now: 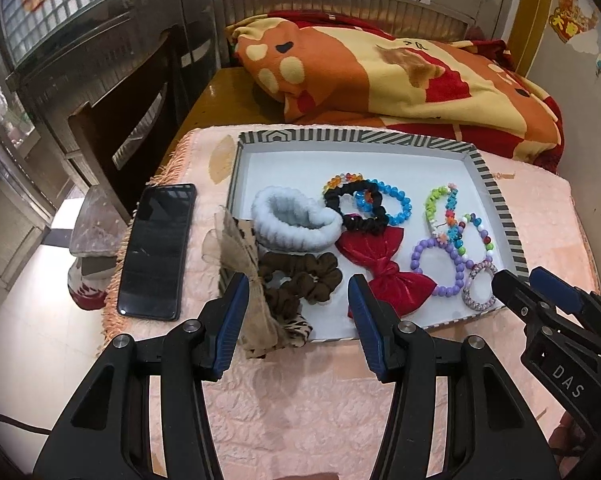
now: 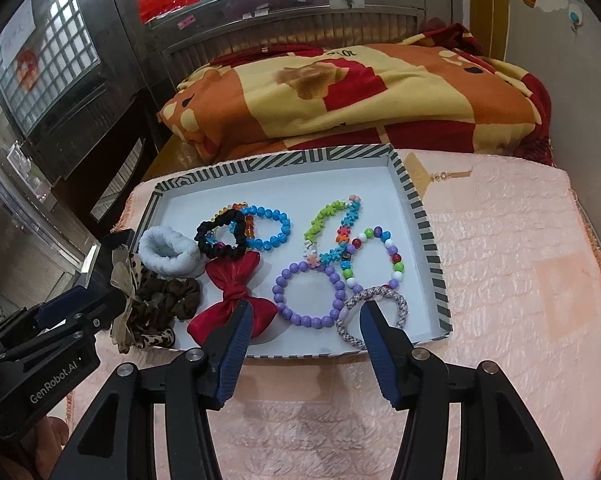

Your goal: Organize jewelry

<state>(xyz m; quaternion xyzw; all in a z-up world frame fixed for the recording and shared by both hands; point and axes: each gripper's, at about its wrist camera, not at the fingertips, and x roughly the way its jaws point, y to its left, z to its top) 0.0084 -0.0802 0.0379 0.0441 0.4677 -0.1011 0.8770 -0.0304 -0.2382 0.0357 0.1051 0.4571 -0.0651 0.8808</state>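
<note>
Several beaded bracelets (image 2: pixel 308 296), scrunchies (image 1: pixel 300 276) and a red bow (image 1: pixel 384 268) lie in a striped tray (image 2: pixel 420 208) on a pink cloth (image 2: pixel 500 280), just beyond both grippers; left gripper (image 1: pixel 298 292) and right gripper (image 2: pixel 306 316) hover open-jawed, holding nothing.

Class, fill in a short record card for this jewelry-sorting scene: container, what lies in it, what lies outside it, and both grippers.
container: striped tray on pink mat
inside: beaded bracelets, red bow, black scrunchie, white headband
over tray's edge: tan bow
outside: phone
left gripper: open, empty
right gripper: open, empty
</note>
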